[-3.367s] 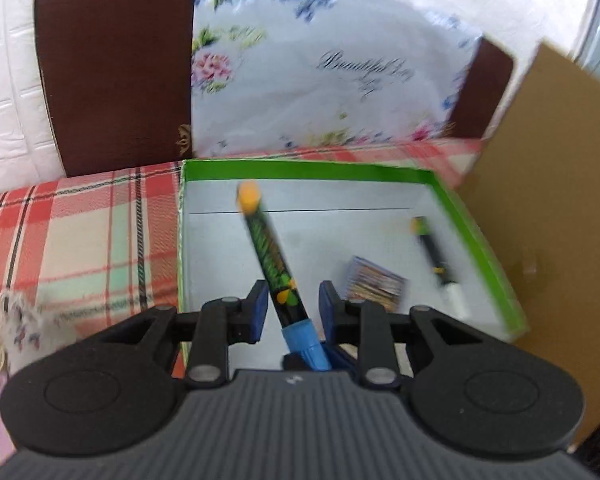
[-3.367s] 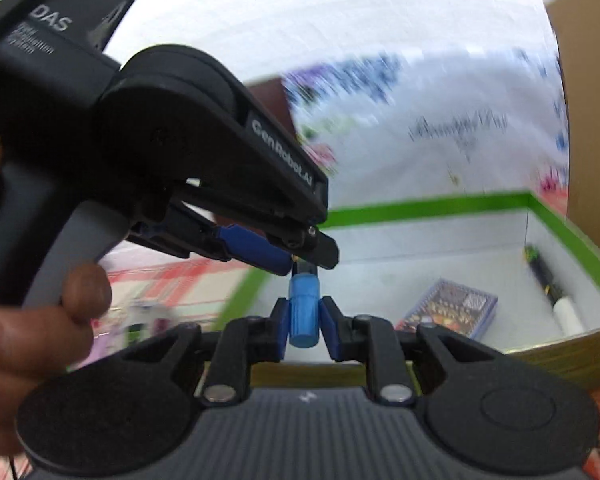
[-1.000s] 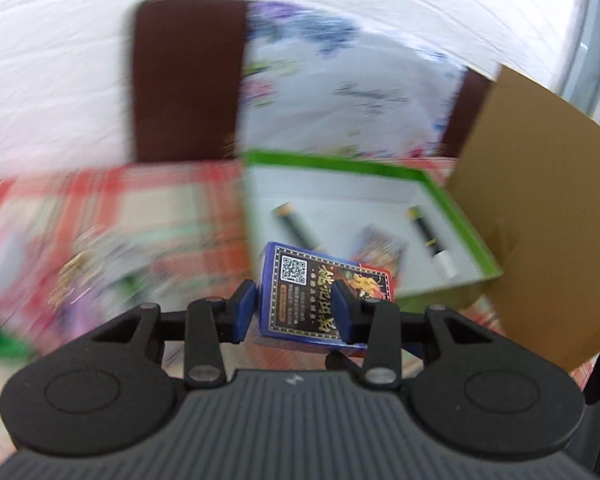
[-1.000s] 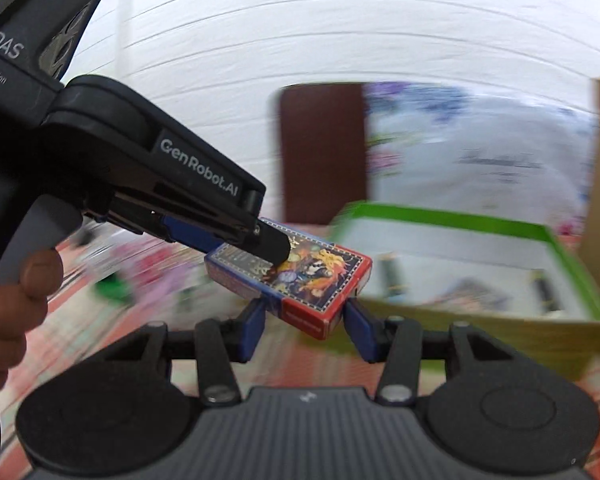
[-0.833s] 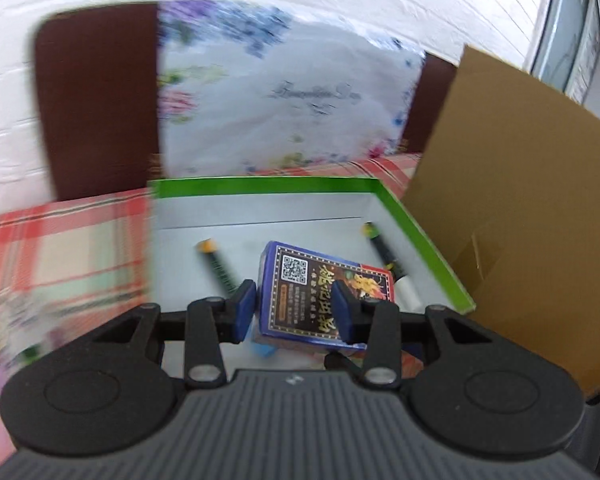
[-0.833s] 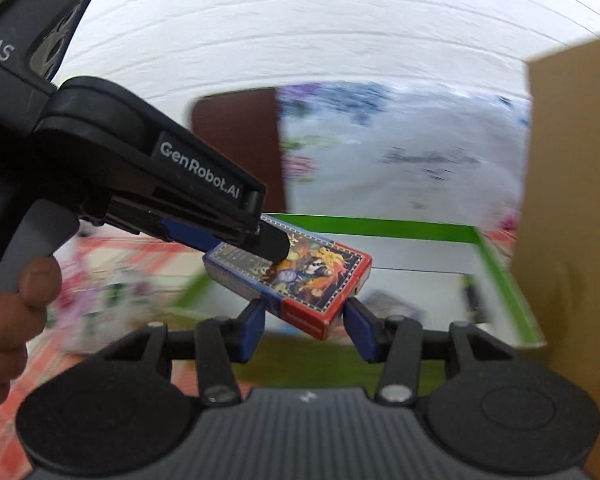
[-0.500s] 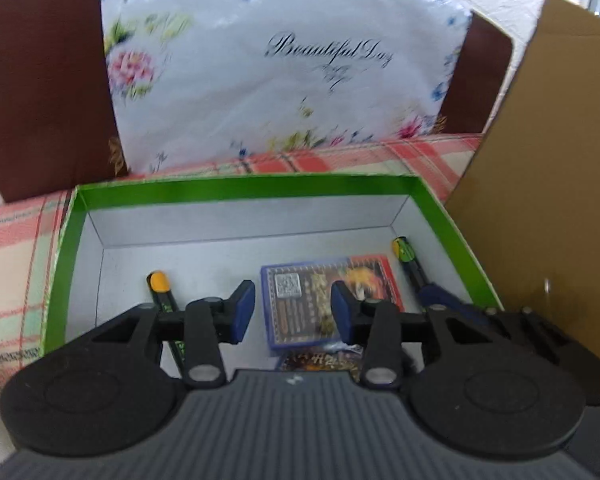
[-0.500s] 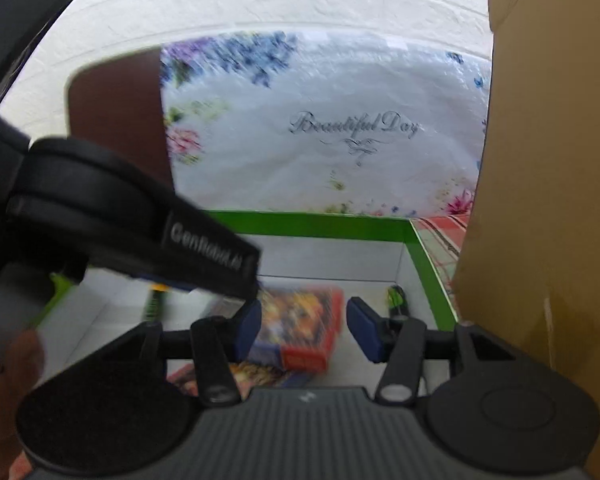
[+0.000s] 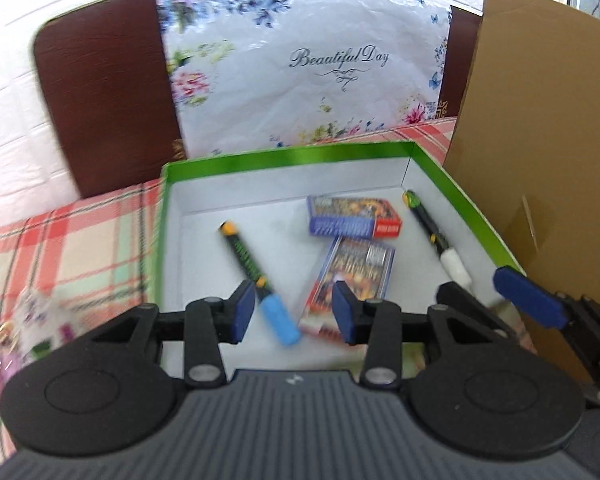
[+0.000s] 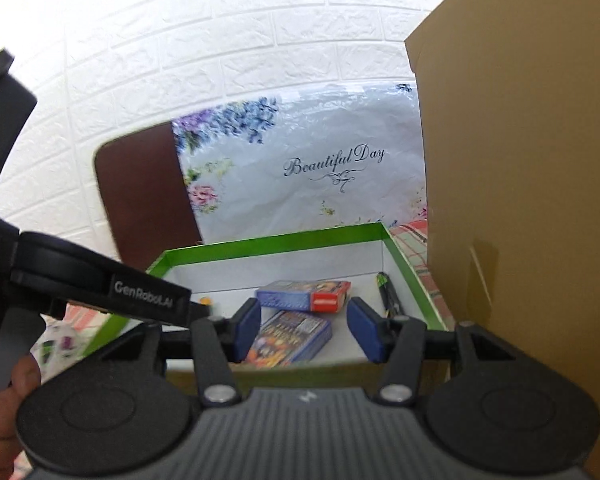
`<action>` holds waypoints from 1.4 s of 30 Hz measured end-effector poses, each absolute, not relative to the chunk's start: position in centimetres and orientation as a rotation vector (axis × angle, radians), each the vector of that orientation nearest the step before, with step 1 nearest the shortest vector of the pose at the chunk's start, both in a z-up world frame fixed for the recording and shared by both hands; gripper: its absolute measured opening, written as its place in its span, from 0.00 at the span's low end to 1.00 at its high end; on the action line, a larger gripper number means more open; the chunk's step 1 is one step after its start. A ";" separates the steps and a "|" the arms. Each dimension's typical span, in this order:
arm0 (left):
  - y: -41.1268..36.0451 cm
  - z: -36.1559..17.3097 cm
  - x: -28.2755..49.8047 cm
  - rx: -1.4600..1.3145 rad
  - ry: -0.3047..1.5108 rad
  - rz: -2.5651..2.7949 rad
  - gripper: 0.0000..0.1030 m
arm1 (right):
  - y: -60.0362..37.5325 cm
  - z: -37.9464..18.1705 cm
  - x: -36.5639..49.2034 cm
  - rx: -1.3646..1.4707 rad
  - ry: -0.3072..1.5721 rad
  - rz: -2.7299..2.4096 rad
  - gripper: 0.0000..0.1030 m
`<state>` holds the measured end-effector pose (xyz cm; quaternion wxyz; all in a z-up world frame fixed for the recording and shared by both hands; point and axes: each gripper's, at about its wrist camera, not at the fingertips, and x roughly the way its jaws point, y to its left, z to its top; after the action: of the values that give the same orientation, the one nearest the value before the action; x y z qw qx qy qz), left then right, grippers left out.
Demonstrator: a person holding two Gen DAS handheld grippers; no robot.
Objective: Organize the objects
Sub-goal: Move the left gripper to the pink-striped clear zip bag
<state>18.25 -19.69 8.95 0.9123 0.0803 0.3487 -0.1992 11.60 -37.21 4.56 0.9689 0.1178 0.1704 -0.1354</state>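
Two card packs [image 9: 355,217] [image 9: 352,276] mid-tray [image 9: 288,159], one behind the other, a pen [image 9: 256,276] left, another pen [image 9: 434,236] right

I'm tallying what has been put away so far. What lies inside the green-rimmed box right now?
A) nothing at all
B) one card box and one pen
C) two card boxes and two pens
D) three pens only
C: inside the green-rimmed box lie the blue-and-red card box, a second card box, the blue-capped pen and the white-capped pen.
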 end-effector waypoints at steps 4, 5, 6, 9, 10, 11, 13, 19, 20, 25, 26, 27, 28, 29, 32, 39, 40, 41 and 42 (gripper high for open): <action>-17.3 8.7 15.7 0.179 0.704 -0.372 0.43 | -35.1 4.6 9.7 0.253 0.366 -0.222 0.48; -16.7 8.5 15.2 0.178 0.709 -0.360 0.43 | -34.5 4.5 9.5 0.246 0.379 -0.209 0.48; -16.1 8.2 14.9 0.175 0.718 -0.349 0.43 | -33.7 4.3 9.2 0.238 0.395 -0.194 0.48; -14.1 7.4 13.9 0.165 0.739 -0.310 0.44 | -31.8 4.0 9.2 0.234 0.441 -0.141 0.48; -13.3 7.1 13.7 0.162 0.748 -0.293 0.44 | -31.1 4.0 9.2 0.232 0.453 -0.120 0.48; -12.6 6.8 13.6 0.156 0.757 -0.277 0.44 | -30.2 4.0 9.1 0.225 0.463 -0.100 0.48; -10.9 6.3 13.4 0.135 0.773 -0.252 0.44 | -28.6 4.1 9.3 0.198 0.479 -0.063 0.48; -4.1 4.5 12.1 0.070 0.780 -0.157 0.48 | -23.8 3.6 9.6 0.149 0.550 0.054 0.48; -2.5 4.0 12.0 0.051 0.789 -0.129 0.48 | -23.0 3.4 9.8 0.138 0.570 0.077 0.48; 6.5 2.5 12.3 -0.103 0.826 0.042 0.47 | -18.7 3.4 11.8 0.057 0.620 0.197 0.48; 8.2 2.5 12.2 -0.136 0.814 0.067 0.47 | -17.8 3.8 12.6 0.037 0.614 0.220 0.48; 9.7 2.6 12.0 -0.161 0.801 0.090 0.47 | -16.9 4.2 13.4 0.022 0.605 0.242 0.48; 10.9 2.8 11.9 -0.178 0.791 0.112 0.47 | -15.9 4.7 14.5 0.012 0.599 0.261 0.49; 11.9 3.0 11.7 -0.191 0.781 0.132 0.47 | -14.9 5.3 15.6 0.007 0.591 0.280 0.49; 14.3 3.2 11.2 -0.235 0.758 0.168 0.47 | -12.3 7.5 20.2 0.035 0.570 0.333 0.51; 16.1 3.1 10.6 -0.295 0.752 0.154 0.48 | -7.9 8.7 31.8 0.177 0.677 0.325 0.57; 16.2 3.2 10.6 -0.298 0.751 0.150 0.48 | -7.7 8.2 32.9 0.188 0.723 0.320 0.54; 16.2 3.2 10.5 -0.301 0.750 0.145 0.48 | -7.6 7.5 33.7 0.197 0.758 0.294 0.51; 16.4 3.3 10.5 -0.306 0.748 0.141 0.48 | -8.2 6.9 33.9 0.244 0.774 0.296 0.43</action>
<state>10.50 16.41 3.30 0.9171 -0.1488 0.3635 0.0685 33.86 -8.20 6.94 0.9082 0.1181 0.3750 0.1433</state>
